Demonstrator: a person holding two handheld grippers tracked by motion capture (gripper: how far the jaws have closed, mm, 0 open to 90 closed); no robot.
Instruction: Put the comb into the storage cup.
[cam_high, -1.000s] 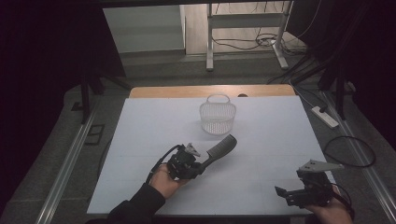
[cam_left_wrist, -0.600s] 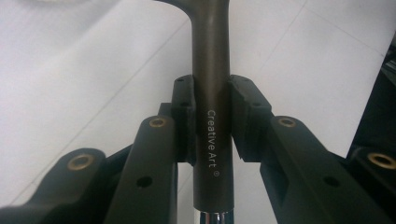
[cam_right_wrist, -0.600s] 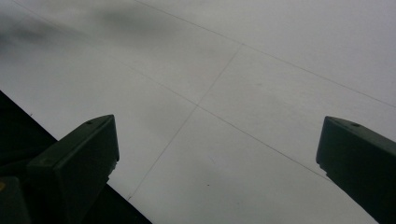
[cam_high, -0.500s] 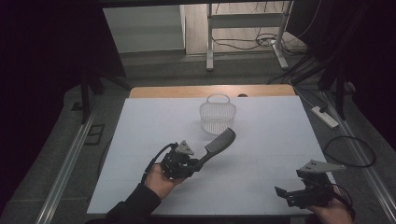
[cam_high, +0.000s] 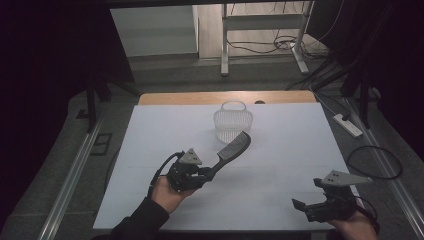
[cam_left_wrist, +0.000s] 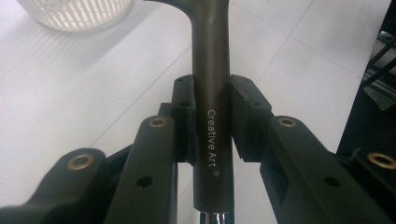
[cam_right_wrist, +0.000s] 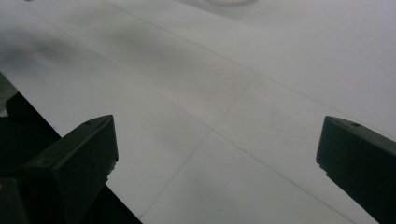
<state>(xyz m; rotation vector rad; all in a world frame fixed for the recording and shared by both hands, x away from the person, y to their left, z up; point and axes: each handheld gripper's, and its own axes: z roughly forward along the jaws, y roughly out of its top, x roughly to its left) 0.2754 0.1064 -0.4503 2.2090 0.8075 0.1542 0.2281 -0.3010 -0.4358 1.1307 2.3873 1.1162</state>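
Left gripper (cam_high: 202, 172) clenched on the handle of a dark comb (cam_high: 232, 148), long axis aimed toward one o'clock at the white basket (cam_high: 232, 122), comb tip just short of it. Right gripper (cam_high: 312, 205) splayed wide, empty, well apart at four o'clock.

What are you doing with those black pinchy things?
A person holds a gripper in each hand at a white table. The left gripper is shut on the handle of a dark comb, whose toothed end points toward a white basket. The right gripper is open with nothing in it, low near the table's front edge.
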